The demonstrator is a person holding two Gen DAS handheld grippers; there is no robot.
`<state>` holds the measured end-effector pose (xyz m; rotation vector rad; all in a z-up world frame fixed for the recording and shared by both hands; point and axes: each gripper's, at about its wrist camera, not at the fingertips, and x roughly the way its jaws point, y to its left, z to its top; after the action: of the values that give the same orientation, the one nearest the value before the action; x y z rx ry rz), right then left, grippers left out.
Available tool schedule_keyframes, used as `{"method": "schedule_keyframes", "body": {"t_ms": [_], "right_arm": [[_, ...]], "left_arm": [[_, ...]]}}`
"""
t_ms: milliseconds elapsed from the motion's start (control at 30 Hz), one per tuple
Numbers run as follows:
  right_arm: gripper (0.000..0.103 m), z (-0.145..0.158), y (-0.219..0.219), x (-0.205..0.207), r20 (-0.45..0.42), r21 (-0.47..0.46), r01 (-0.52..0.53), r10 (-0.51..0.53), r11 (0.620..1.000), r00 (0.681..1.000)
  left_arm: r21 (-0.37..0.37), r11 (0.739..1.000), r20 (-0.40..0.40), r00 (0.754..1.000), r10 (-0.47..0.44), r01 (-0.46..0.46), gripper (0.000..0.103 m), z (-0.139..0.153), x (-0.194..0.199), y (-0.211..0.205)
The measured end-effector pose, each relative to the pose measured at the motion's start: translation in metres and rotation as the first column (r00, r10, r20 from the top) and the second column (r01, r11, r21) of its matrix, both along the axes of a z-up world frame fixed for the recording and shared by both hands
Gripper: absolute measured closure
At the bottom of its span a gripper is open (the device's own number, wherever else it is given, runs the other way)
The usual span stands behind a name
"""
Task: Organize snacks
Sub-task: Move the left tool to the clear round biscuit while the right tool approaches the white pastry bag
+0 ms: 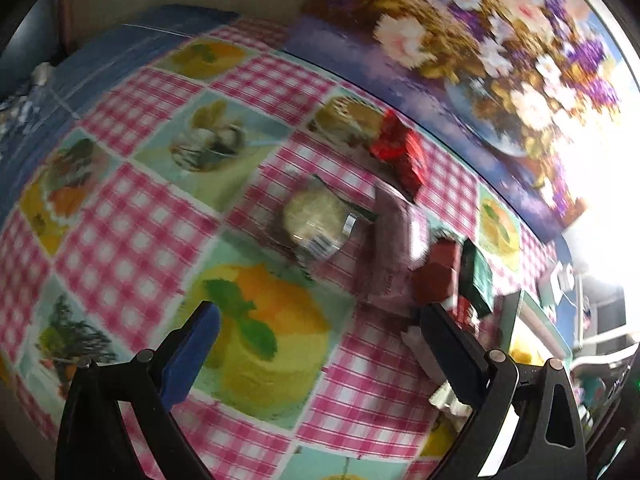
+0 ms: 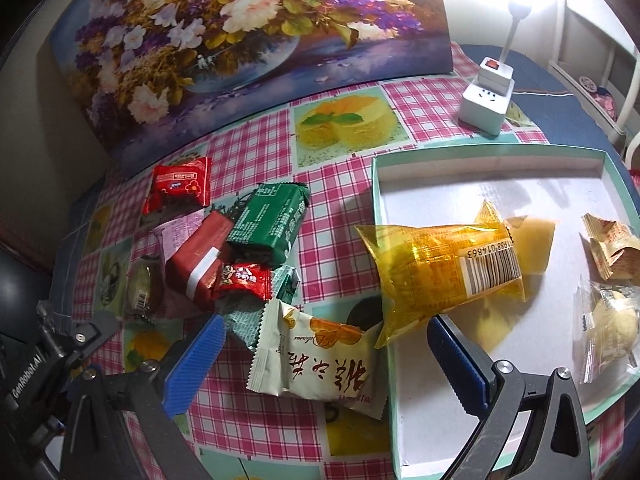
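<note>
Two wide-open empty claws, left (image 1: 316,332) and right (image 2: 326,344); three packets in tray (image 2: 472,158).

Left wrist view motion-blurred: purple packet (image 1: 394,240) text unreadable. Tray (image 2: 480,156) cut off at the right edge (near corner hidden behind gripper finger).

Flower painting (image 2: 224,40) — white socket cube (image 2: 486,100) beside it
</note>
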<state>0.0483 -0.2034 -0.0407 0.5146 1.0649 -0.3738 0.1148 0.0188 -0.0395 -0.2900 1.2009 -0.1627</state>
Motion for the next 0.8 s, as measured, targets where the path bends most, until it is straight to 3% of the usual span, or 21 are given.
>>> {"method": "schedule_keyframes", "body": {"t_ms": [233, 500, 800], "right_arm": [[0.011, 0.005, 0.006, 0.003, 0.011, -0.037, -0.03, 0.03, 0.999, 0.999], [0.015, 0.008, 0.02, 0.011, 0.038, -0.059, -0.104, 0.106, 0.993, 0.994], [0.015, -0.018, 0.028, 0.024, 0.0, -0.039, -0.169, 0.169, 0.985, 0.986]], "left_arm": [[-0.003, 0.999, -0.078, 0.996, -0.051, 0.051, 0.003, -0.022, 0.003, -0.017], [-0.007, 1.0, -0.061, 0.998, -0.016, 0.016, 0.003, -0.016, 0.001, -0.007], [-0.003, 1.0, -0.059, 0.998, -0.008, 0.008, 0.003, -0.016, 0.002, -0.006]]}}
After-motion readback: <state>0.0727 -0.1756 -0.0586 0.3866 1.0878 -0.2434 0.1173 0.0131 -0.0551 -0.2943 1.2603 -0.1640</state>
